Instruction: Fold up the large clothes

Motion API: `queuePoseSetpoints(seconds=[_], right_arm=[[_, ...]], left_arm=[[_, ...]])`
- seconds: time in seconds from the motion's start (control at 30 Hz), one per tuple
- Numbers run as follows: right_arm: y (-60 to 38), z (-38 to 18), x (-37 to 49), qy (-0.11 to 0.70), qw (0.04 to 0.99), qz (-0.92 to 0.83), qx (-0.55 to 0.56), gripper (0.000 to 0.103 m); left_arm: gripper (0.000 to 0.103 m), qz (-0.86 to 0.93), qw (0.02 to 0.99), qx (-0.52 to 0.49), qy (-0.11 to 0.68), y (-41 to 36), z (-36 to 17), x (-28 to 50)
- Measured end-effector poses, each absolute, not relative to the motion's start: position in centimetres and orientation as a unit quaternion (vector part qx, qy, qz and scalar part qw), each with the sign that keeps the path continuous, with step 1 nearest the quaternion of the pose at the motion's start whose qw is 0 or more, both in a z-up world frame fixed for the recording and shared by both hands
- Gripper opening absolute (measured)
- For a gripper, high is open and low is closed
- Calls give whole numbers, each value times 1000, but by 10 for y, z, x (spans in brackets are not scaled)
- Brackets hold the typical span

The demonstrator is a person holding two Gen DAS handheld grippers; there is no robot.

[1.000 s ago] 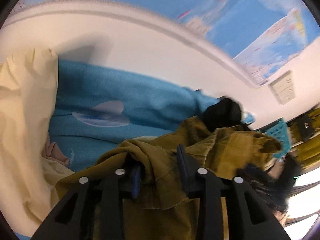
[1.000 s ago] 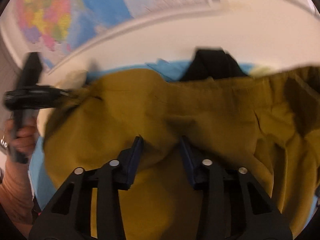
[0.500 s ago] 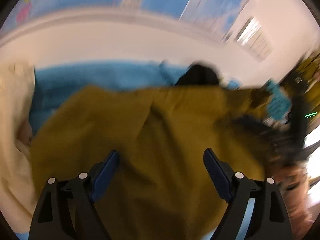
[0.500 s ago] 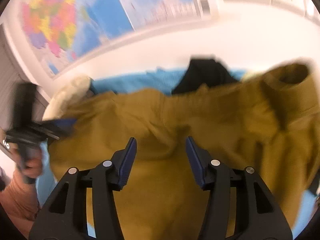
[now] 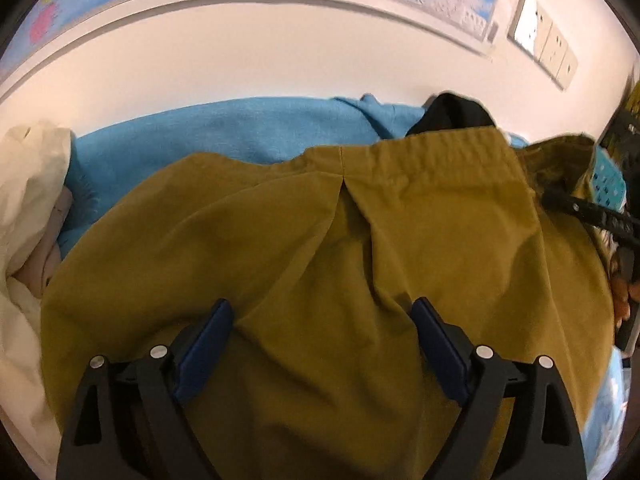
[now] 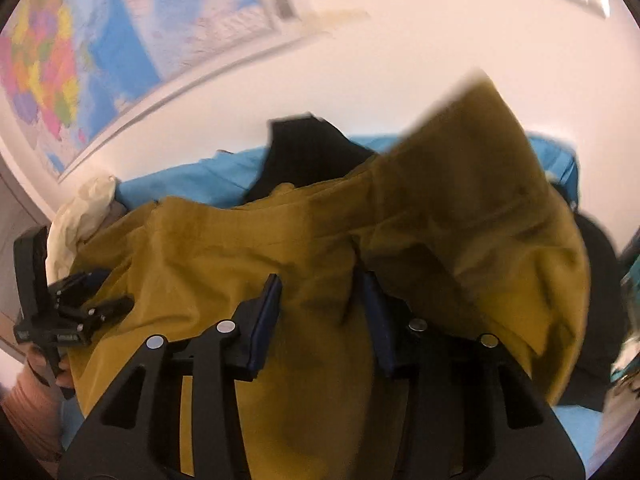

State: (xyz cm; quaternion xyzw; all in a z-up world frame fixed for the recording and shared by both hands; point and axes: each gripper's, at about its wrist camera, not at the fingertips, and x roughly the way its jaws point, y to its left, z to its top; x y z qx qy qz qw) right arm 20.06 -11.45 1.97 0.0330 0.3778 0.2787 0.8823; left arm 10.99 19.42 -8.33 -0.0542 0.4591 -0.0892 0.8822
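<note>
Left gripper [image 5: 322, 344]: jaws wide apart, hovering over the olive garment [image 5: 360, 240], gripping nothing. Right gripper [image 6: 320, 316]: jaws partly apart with an olive fold between them; grip uncertain. Garment spread over the blue cloth [image 5: 240, 128], presumably to flatten for folding.

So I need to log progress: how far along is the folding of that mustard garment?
Early. Done: the mustard garment lies spread over the blue cloth. In hand: nothing visibly; left gripper and right gripper are open above it. Left: every fold; one flap is still airborne.
</note>
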Motion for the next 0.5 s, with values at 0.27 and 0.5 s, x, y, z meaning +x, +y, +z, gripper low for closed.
queuePoseSetpoints(seconds=[0.27,0.5], right_arm=[[-17,29,192,376,853,361,-41,37],[-16,-21,254,450,832,322,43,19]], left_arm=[[83,-121,902,-82,406,210,-47,75],[83,-96,888,-75,444,219,-83,88]])
